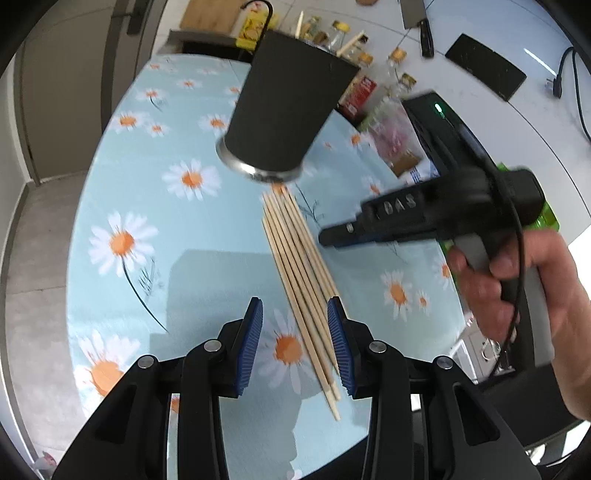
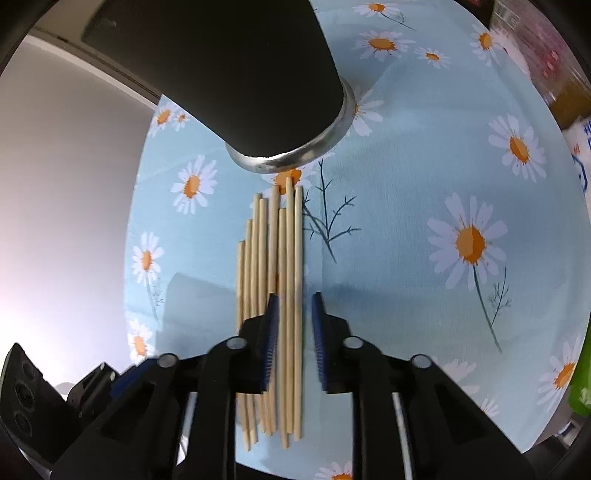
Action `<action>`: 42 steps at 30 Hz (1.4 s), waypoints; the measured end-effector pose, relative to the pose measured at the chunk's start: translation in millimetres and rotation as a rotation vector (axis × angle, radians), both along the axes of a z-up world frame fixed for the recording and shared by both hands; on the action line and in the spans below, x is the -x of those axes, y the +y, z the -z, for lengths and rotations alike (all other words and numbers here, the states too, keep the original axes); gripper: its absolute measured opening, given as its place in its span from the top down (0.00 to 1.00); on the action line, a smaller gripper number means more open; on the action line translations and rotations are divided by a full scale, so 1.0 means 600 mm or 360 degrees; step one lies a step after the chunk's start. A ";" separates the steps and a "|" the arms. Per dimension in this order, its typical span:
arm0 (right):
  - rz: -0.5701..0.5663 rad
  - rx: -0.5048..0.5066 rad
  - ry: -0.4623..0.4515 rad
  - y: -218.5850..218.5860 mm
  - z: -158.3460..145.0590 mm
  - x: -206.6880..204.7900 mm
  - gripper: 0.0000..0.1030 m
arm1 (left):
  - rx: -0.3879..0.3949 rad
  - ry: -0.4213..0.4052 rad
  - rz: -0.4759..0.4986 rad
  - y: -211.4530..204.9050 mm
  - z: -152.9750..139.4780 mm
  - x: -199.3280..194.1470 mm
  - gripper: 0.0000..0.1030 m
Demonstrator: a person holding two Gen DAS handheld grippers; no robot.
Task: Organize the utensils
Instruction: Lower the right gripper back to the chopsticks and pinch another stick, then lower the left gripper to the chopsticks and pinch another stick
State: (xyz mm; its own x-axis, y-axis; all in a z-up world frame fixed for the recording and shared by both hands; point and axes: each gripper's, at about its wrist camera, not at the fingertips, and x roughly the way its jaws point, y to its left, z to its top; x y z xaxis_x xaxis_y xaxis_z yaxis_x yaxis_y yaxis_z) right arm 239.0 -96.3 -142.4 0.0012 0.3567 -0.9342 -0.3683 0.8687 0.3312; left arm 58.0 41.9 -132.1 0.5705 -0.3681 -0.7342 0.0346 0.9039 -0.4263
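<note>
The right gripper (image 1: pixel 327 236) is blurred in the left wrist view, so its jaws cannot be read. The top of the black holder (image 2: pixel 236 74) is cut off by the picture's edge. The right gripper's body hides the middle of several chopsticks (image 2: pixel 291 258). The jars (image 1: pixel 340 31) behind are too blurred to identify.

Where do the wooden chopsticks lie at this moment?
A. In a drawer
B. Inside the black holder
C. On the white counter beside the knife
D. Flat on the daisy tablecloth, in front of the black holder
D: the wooden chopsticks lie side by side on the daisy tablecloth, just before the black holder.
</note>
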 end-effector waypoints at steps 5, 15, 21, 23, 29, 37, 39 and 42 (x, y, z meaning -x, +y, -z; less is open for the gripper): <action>-0.0023 0.0077 0.0021 0.015 0.012 -0.006 0.87 | 0.0025 0.0027 0.0023 -0.001 0.013 0.006 0.66; -0.0077 0.0214 -0.0023 0.031 0.020 -0.003 0.90 | 0.0096 0.0040 0.0042 0.006 0.011 0.009 0.66; -0.0095 0.0390 -0.0075 0.072 0.022 0.013 0.87 | 0.0128 0.0082 0.0024 0.010 0.020 0.006 0.66; -0.0108 0.0442 -0.0100 0.087 0.020 0.021 0.86 | 0.0162 0.0103 0.0019 0.010 0.024 0.002 0.66; -0.0022 0.0455 -0.0078 0.099 0.023 0.029 0.94 | 0.0122 0.0121 -0.0022 0.013 0.029 -0.007 0.66; 0.0010 0.0338 0.0003 0.087 0.022 0.022 0.95 | 0.0054 0.0148 -0.0050 0.014 0.021 -0.027 0.66; 0.0007 0.0289 -0.0013 0.081 0.013 0.021 0.95 | 0.0027 0.0156 -0.0048 0.009 0.019 -0.034 0.66; -0.0002 0.0252 -0.0039 0.069 -0.001 0.020 0.95 | -0.0022 0.0185 -0.0034 -0.002 0.020 -0.050 0.66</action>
